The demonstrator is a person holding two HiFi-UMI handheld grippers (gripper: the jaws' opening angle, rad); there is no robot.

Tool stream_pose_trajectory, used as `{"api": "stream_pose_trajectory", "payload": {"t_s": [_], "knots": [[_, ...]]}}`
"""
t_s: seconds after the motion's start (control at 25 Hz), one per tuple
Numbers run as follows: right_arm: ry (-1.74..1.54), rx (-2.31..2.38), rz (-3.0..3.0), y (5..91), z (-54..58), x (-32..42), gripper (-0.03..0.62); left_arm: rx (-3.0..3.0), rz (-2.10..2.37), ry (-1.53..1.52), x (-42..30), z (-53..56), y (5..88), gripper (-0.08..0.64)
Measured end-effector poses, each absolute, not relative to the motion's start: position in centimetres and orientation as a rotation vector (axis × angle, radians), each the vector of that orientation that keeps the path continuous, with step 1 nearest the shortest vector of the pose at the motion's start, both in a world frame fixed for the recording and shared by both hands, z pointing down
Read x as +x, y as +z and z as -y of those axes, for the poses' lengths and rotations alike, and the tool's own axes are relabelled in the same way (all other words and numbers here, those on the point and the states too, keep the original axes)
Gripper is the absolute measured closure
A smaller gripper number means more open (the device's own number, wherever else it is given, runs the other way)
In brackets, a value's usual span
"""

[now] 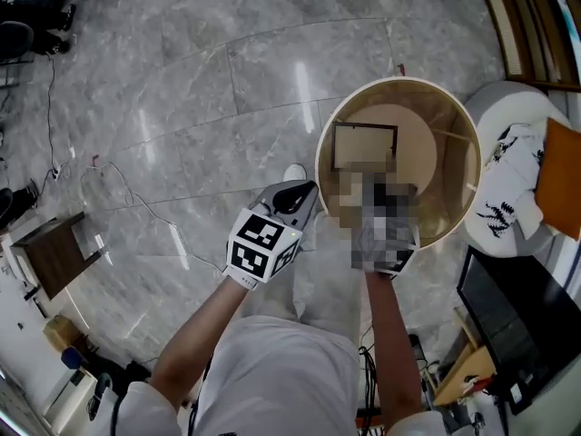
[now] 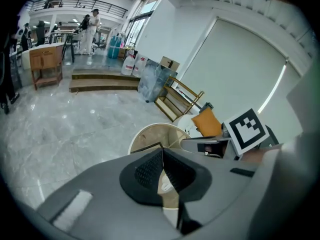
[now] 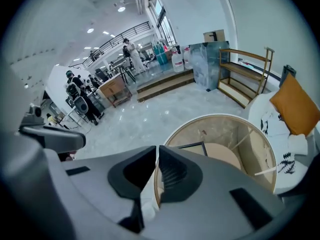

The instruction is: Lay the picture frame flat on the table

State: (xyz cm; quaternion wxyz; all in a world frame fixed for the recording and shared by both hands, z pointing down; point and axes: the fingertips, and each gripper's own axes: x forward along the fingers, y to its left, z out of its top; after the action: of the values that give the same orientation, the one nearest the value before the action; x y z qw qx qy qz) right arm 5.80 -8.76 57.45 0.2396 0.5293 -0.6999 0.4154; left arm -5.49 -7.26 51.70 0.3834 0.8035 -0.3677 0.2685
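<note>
A dark-edged picture frame [image 1: 365, 147] with a pale inside stands on the round wood-rimmed table [image 1: 320, 166], near its close side. From the right gripper view its top edge [image 3: 192, 146] shows just past the jaws, and in the left gripper view it is a dark line [image 2: 147, 148]. My left gripper [image 1: 304, 194] hovers over the floor left of the table with its jaws pressed together, holding nothing. My right gripper [image 1: 385, 218] sits above the table's near rim, partly under a mosaic patch. Its jaws [image 3: 157, 151] are also together, short of the frame.
A white armchair [image 1: 508, 116] with a patterned cloth [image 1: 513, 184] and an orange cushion [image 1: 561, 178] stands right of the table. A black flat item [image 1: 508, 312] lies at lower right. A small wooden stool [image 1: 54, 254] and cables [image 1: 118, 189] are on the marble floor at left.
</note>
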Motion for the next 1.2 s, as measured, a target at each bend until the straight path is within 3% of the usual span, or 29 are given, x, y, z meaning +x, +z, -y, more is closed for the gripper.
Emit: {"api": "stream_pose_trajectory", "payload": {"t_s": [1.2], "knots": [[0.663,1.554,2.195,27.4,3.5,13.6,0.575,2.454,0.876,0.575,-2.4,6.5,26.2,0.555]]}}
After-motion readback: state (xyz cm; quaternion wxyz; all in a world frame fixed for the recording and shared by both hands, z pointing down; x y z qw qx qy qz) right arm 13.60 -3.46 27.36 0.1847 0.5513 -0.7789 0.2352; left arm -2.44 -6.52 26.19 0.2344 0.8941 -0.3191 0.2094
